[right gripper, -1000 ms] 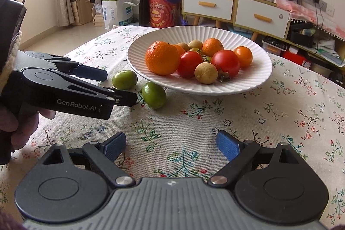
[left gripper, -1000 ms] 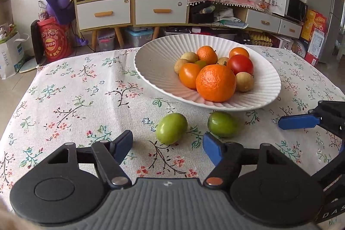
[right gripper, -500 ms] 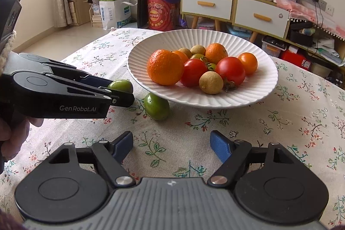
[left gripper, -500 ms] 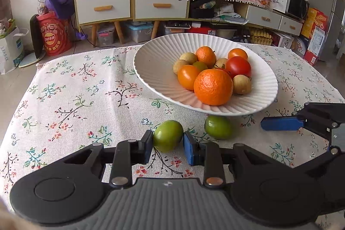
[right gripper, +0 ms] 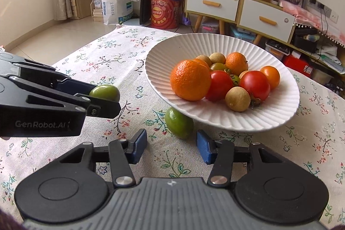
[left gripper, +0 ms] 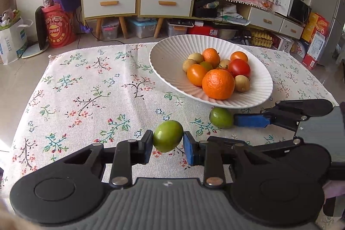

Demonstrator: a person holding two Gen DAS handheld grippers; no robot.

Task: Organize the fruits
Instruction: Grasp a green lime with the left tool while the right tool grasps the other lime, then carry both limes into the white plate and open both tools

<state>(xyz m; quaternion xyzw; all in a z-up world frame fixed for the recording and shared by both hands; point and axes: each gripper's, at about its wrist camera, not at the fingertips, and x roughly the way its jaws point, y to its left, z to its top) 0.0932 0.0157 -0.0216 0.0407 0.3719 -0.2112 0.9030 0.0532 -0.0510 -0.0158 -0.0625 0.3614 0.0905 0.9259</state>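
My left gripper (left gripper: pixel 168 144) is shut on a green fruit (left gripper: pixel 168 135) and holds it just above the floral tablecloth; the same fruit shows in the right wrist view (right gripper: pixel 105 92). A second green fruit (right gripper: pixel 179 125) lies on the cloth against the near rim of the white ribbed bowl (right gripper: pixel 269 122). My right gripper (right gripper: pixel 171 147) is open, its pads either side of that fruit and just short of it. In the left wrist view the second fruit (left gripper: pixel 221 120) touches the right gripper's blue pad. The bowl (left gripper: pixel 166 59) holds oranges, tomatoes and small tan fruits.
The table with the floral cloth (left gripper: pixel 86 89) stretches left of the bowl. Its far edge (left gripper: pixel 97 46) drops to the floor. Cabinets (left gripper: pixel 138 1) and clutter stand behind. The two grippers are close together at the near side of the bowl.
My left gripper closed on the green fruit and lifted it slightly. My right gripper moved forward to the second green fruit and narrowed a little, still open.
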